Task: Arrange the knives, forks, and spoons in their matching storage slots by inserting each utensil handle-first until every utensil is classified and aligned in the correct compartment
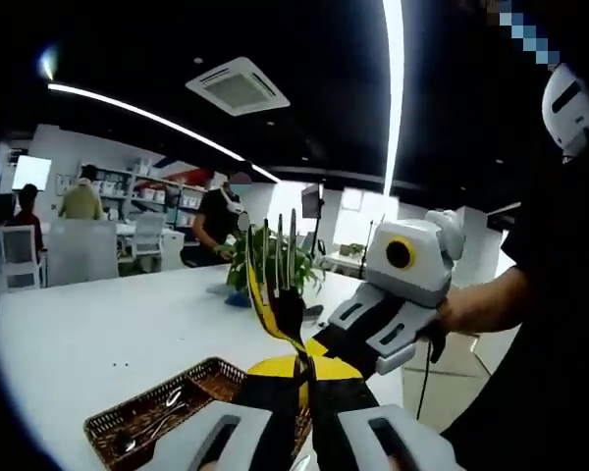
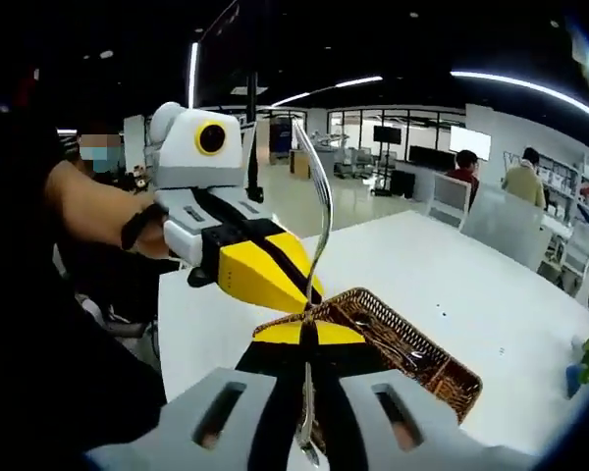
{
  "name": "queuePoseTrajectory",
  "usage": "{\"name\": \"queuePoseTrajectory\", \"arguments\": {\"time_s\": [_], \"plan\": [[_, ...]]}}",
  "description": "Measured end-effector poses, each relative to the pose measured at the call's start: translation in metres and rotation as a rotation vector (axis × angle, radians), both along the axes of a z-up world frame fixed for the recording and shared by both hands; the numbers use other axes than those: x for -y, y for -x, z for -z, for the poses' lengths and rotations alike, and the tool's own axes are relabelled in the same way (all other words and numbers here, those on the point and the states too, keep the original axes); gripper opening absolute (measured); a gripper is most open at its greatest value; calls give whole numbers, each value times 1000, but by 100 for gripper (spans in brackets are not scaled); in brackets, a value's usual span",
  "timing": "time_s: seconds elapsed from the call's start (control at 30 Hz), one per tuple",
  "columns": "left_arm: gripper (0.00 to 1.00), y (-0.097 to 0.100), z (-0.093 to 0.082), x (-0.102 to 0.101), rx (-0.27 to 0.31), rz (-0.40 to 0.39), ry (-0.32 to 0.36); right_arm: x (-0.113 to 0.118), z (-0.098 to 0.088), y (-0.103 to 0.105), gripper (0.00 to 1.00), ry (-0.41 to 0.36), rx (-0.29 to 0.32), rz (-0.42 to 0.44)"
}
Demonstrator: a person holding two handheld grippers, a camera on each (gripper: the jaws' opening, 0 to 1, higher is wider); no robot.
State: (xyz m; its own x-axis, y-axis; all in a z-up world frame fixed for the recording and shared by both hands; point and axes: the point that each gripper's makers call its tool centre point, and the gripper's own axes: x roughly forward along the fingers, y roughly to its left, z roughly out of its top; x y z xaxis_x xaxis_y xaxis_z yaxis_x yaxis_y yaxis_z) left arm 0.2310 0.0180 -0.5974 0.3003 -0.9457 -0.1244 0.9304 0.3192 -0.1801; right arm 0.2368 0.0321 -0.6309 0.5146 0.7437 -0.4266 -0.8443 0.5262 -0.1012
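Fork (image 1: 280,280) stands upright, tines up, its handle clamped by both closed grippers (image 1: 304,378) (image 2: 307,329) above the basket (image 1: 128,417).

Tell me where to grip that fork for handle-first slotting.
Take the fork at its narrow neck, just under the tines, jaws closing across its flat faces from the side. It is thin edge-on and wide face-on, and a neck grip leaves the handle free to lead into a slot.
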Motion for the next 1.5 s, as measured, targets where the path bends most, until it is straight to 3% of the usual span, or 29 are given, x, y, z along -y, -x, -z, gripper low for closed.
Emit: {"name": "queuePoseTrajectory", "arguments": {"time_s": [0.13,0.23,0.33,0.43,0.63,0.7,0.77,0.87,0.93,1.03,1.17,1.23,1.27,1.37,1.47,1.5], "plan": [[1,0,-2,6,0,-17,25,9,-1,0,0,12,-15,-26],[1,2,2,6,-7,-12,18,8,6,4,0,70,11,-53],[1,8,8,2,-72,18,6,4,10,8,0,85,13,-66],[3,8,6,-7,-65,22,-1,3,14,9,0,141,41,-76],[27,-5,-7,-23,-58,-36,33,7,15,5,0,185,75,-69],[39,-5,-7,-24,-97,-38,29,7,16,5,0,201,88,-69],[48,-8,-8,-25,-97,-47,24,9,16,4,0,227,112,-64],[62,-3,-9,-17,-166,-44,38,12,16,1,0,269,153,-45],[61,-2,-7,-12,-180,-69,24,12,18,2,0,293,167,-46],[58,-1,1,-5,-267,-107,20,12,21,3,0,320,186,-49],[28,2,21,0,-255,-110,-81,12,20,7,0,317,190,-49],[24,5,18,3,-313,-103,-36,13,21,8,0,330,196,-51],[20,5,17,2,-314,-103,-34,14,21,8,0,335,200,-51],[20,5,18,6,-325,-102,-47,14,21,8,0,354,220,-54],[6,8,27,5,-346,-99,-93,14,20,7,0,387,252,-57],[4,7,25,7,-350,-95,-76,16,21,7,0,397,253,-52]]}}
